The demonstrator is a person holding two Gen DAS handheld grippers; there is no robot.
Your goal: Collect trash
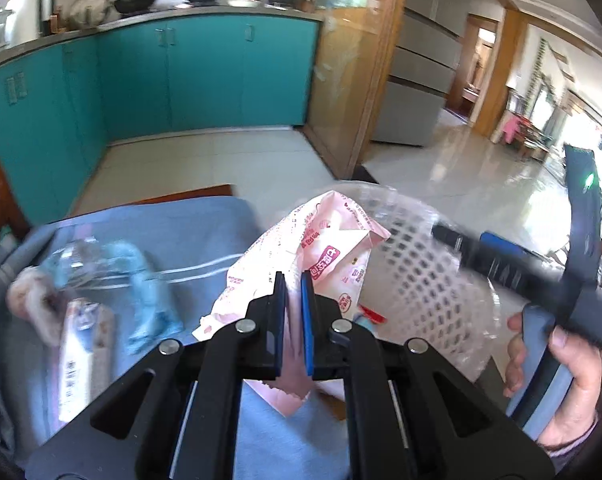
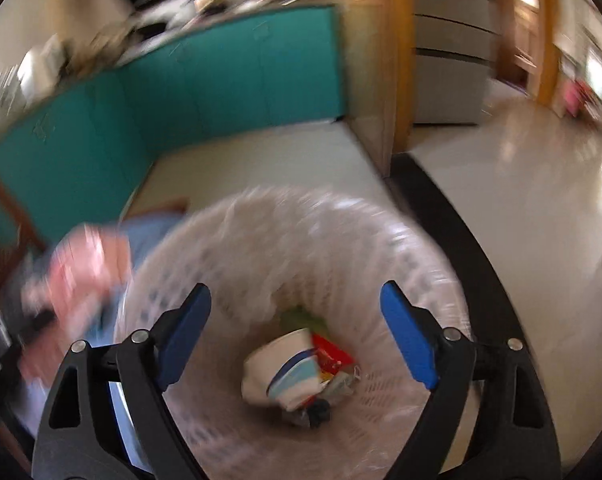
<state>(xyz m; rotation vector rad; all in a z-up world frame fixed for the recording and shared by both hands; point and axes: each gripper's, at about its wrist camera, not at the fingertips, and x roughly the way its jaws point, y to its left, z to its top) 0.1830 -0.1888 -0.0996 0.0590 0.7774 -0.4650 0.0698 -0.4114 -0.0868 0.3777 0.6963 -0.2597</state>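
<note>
My left gripper (image 1: 293,280) is shut on a crumpled pink printed wrapper (image 1: 321,240), held above the blue tablecloth (image 1: 181,232) just left of a white lattice basket (image 1: 421,264) lined with clear plastic. A hand (image 1: 561,360) holds the right gripper over the basket's far side. In the right wrist view my right gripper (image 2: 297,312) stands open over the basket (image 2: 381,240) with nothing between its fingers. Inside lie a crushed white and blue cup (image 2: 285,372) and a red wrapper (image 2: 329,352). The pink wrapper (image 2: 81,264) shows blurred at the left.
More litter lies on the cloth at the left: a light blue glove-like piece (image 1: 149,292), clear plastic (image 1: 77,256) and a white packet (image 1: 77,360). Teal cabinets (image 1: 181,72) and a wooden glass partition (image 1: 353,80) stand beyond the pale tiled floor (image 1: 205,160).
</note>
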